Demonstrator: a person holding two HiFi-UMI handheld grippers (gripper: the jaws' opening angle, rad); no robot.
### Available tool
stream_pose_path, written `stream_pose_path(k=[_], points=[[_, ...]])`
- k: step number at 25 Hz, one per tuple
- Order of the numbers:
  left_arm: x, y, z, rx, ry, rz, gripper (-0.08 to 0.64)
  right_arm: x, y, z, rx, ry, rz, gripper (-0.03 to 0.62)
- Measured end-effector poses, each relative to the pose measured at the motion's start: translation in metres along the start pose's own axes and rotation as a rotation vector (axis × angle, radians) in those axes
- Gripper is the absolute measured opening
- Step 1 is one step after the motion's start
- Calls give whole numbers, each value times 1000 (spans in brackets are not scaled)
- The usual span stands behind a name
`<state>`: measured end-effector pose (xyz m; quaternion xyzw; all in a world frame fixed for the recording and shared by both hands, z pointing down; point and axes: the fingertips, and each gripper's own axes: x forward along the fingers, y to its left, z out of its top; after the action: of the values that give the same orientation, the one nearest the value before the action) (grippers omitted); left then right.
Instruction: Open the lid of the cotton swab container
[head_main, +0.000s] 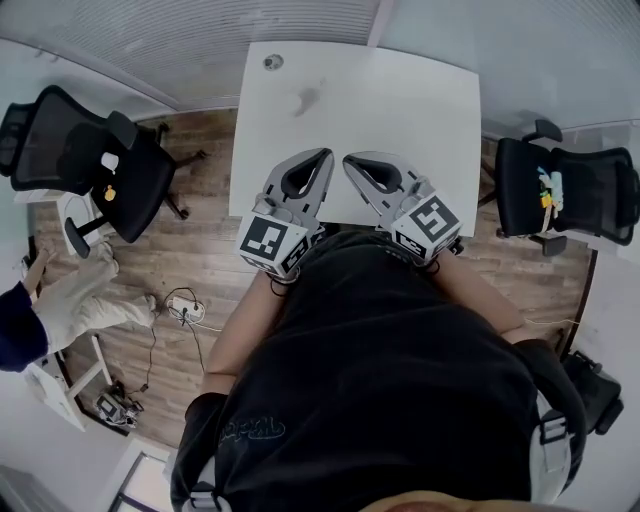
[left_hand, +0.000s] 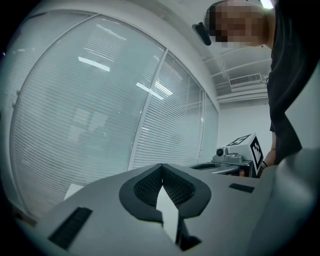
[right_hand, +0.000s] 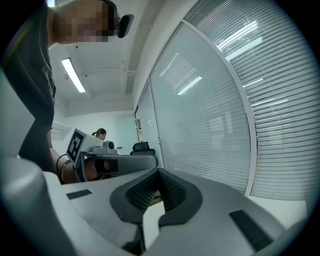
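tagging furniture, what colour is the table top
The table is white, clearest in the head view.

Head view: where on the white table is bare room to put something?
The white rectangular table is bare across the middle and right half, to the far and right edges. A small round grey fitting and grey smudge sit far left. The left gripper and right gripper crowd the near edge.

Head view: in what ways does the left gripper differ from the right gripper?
The left gripper slants toward the picture's right, the right gripper toward its left. The left gripper's marker cube bears a different black pattern from the right gripper's cube. Both have shut, empty fingers above the near edge of the white table.
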<state>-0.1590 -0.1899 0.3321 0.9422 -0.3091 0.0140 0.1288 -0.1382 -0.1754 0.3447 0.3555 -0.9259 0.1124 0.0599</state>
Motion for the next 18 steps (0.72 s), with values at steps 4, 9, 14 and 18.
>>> stream_pose_path(k=[4,9,14,18], points=[[-1,7,-5,-29,2,-21,15,4,8,-4,-9,33,-7,21],[11,0,-15,-44,24,-63,15,0,7,-12,-3,56,-23,21],[10,1,-22,-41,41,-67,15,1,-2,-20,31,47,-38,21],[3,17,-22,-54,34,-26,15,9,-5,-19,31,42,-29,21]])
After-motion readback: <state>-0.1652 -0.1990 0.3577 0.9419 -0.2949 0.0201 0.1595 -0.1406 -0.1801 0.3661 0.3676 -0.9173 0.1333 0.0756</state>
